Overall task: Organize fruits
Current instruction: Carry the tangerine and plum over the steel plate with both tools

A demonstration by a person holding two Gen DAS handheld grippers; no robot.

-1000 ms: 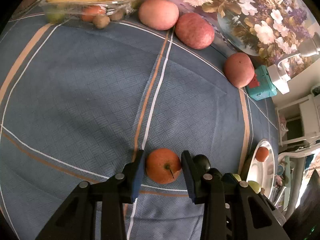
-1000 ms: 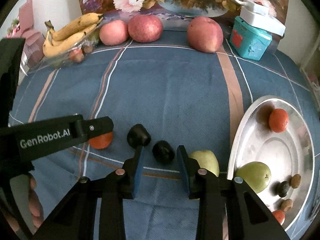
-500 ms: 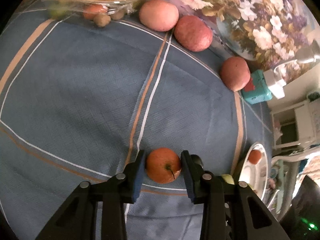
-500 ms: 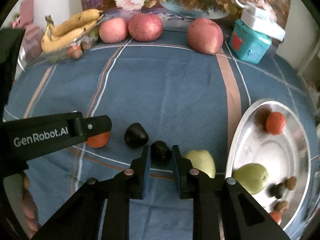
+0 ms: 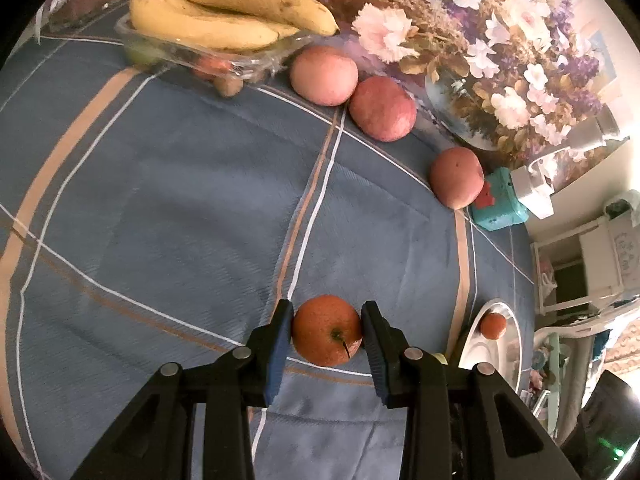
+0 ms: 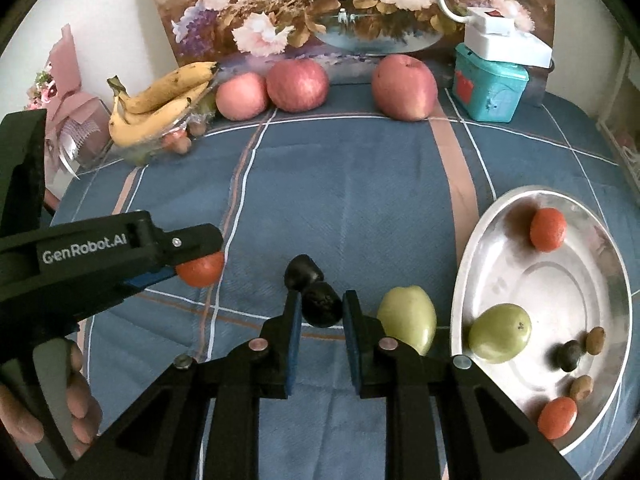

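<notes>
The small orange-red apple (image 5: 327, 330) sits squeezed between the blue pads of the left gripper (image 5: 326, 334), stem end facing the camera, over the blue checked tablecloth (image 5: 180, 200); from the right wrist view the same fruit (image 6: 200, 269) shows under the left gripper's black finger (image 6: 192, 240), and whether it rests on the cloth or hangs just above it I cannot tell. Over to the other hand: the right gripper (image 6: 321, 312) has its fingers drawn in on a dark, almost black fruit (image 6: 321, 305), pads pressing both its sides. A second dark fruit (image 6: 302, 273) lies just behind it, touching or nearly so. Just right of the right gripper, a green fruit (image 6: 408, 318) lies on the cloth, close to the rim of the silver plate (image 6: 480, 232).

In that plate: another green fruit (image 6: 500, 333) at the near left, an orange-red one (image 6: 548, 229) at the far side, another orange-red one (image 6: 557, 417) at the near edge, and a cluster of small dark and brown pieces (image 6: 576, 354) between them.

Along the far edge of the table stand three big pinkish-red apples (image 6: 298, 82), two side by side and one apart to the right, next to a teal box (image 6: 490, 84) with a white device on top. At far left, bananas (image 6: 160, 108) lie on a clear tray with small fruits under them. A floral painting (image 6: 340, 4) leans behind everything.
</notes>
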